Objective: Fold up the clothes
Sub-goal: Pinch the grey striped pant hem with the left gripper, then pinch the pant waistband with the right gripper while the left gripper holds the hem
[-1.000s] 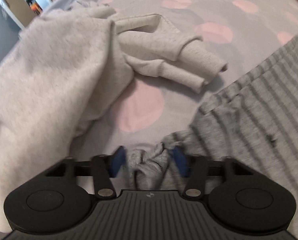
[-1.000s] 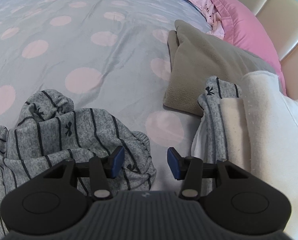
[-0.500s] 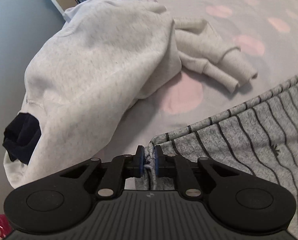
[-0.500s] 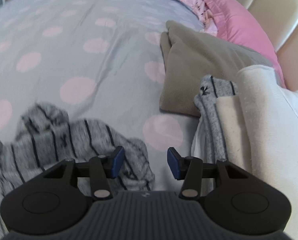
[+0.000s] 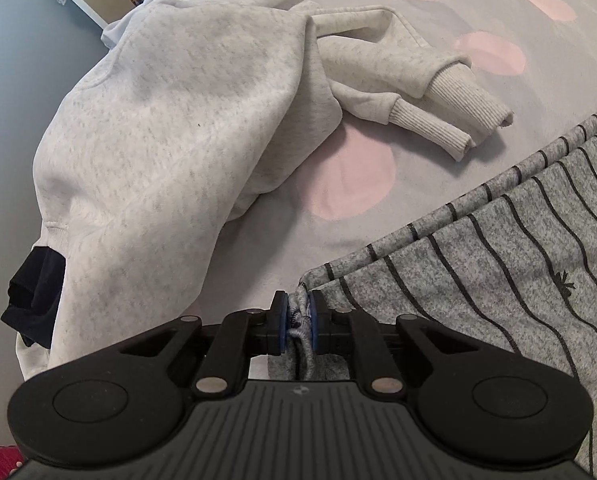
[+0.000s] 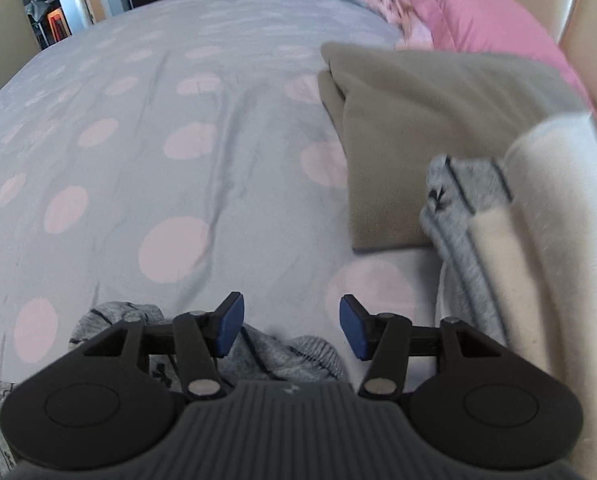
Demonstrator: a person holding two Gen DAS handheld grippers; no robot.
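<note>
The left gripper (image 5: 297,322) is pinched tight on a bunched corner of the grey knit garment with thin black stripes and small bow prints (image 5: 498,272), the fabric squeezed into a narrow wad between the blue pads. From that corner the garment spreads flat to the right across the grey bedspread with pink dots (image 5: 350,184). It looks soft, light and limp, so it should drape and sag from any hold; corners and hems seem the best places to grip, since a pinch mid-panel would only gather slack.

The right gripper (image 6: 289,326) stands spread with nothing between its pads, its jaws having just been opening. A crumpled end of the same striped garment lies just under and behind its fingers, low in the right wrist view, near but not touched as far as can be told.

Farther out in the left wrist view lies a crumpled pale heather sweatshirt with ribbed cuffs (image 5: 170,128), unfolded. To the right gripper's right sits a stack of folded clothes (image 6: 518,240), beyond it a folded taupe fleece (image 6: 426,120) and a pink pillow (image 6: 478,12).
</note>
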